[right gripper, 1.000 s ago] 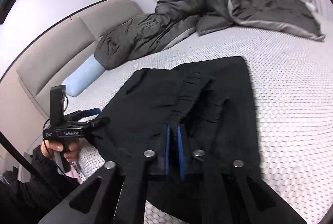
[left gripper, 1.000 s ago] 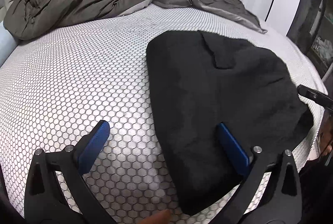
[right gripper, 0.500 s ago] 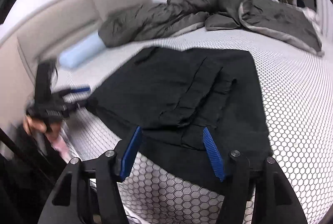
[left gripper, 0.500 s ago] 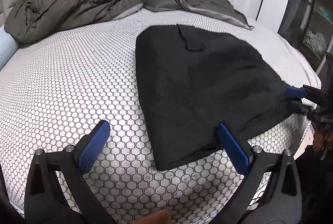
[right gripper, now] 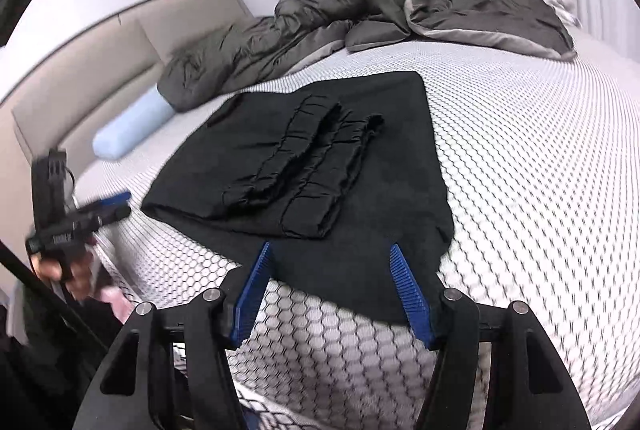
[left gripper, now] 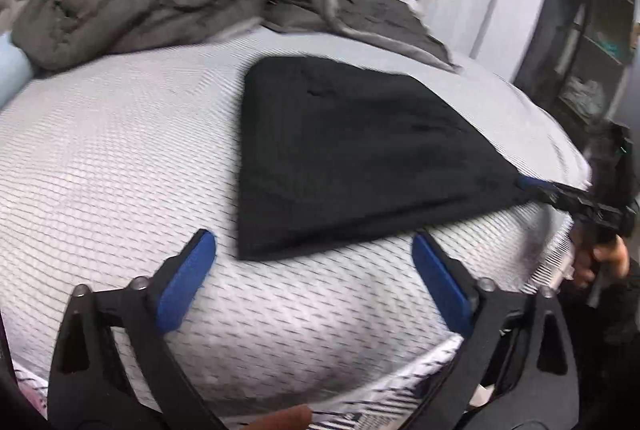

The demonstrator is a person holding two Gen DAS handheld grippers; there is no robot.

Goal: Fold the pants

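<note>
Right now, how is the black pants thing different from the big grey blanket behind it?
The pants are black, folded and lying flat near the front edge of the bed; the blanket is grey-green, puffy and crumpled in a heap at the far side. The pants make a tidy, small shape, while the blanket sprawls much wider. Both are cloth resting on the same honeycomb-patterned mattress, and neither gripper touches them.

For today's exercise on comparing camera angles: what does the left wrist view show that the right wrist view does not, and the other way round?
Only the left wrist view shows the dark shelving at the right, and the pants as one plain dark shape.

Only the right wrist view shows the gathered waistband folded on top of the pants, the pale blue bolster in full and the padded headboard.

Both show the pants lying on the honeycomb-patterned bed, the crumpled grey duvet behind, and both grippers, left gripper closing on nothing, right gripper open.
</note>
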